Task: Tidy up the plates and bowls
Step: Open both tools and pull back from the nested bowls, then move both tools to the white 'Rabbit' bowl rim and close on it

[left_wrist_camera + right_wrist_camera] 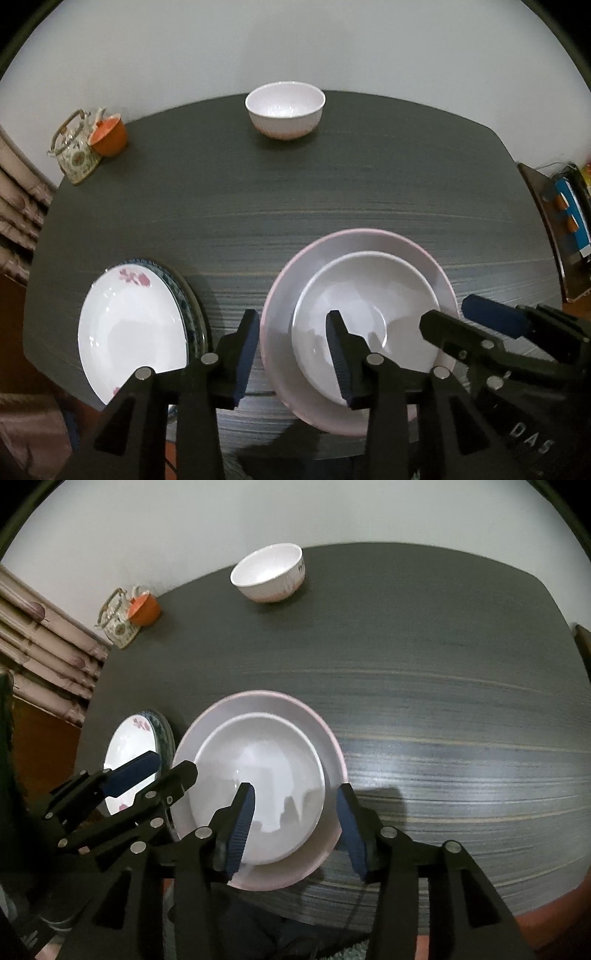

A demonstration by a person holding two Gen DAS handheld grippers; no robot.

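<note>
Dark grey wood-grain table (pixel 332 206), rounded corners, set against a pale wall; wide bare surface across its middle and right side.

Far left corner, at the table edge: patterned teapot (pixel 74 151) touching an orange cup (pixel 109 134).

Near left edge: flowered white plate (pixel 129 325) stacked on a blue-patterned plate (pixel 186 295), the stack overhanging close to the table's front-left edge.

Left gripper (pixel 291 354): jaws wide apart, holding nothing. Its left finger hangs over bare table between the plate stack and the pink plate; its right finger hangs over the white bowl's interior, so the near-left rims of the pink plate and bowl sit between the jaws. Contact cannot be told.

Near centre: large pink plate (pixel 284 295) with a shallow white bowl (pixel 369 295) nested in it, close to the front edge.

Right gripper (pixel 295 823): jaws wide apart, empty. Left finger over the bowl's interior, right finger just outside the pink plate's right rim; the bowl's near-right rim lies between them.

Far centre, near the wall edge: deep white bowl (pixel 285 109), well apart from both grippers.
</note>
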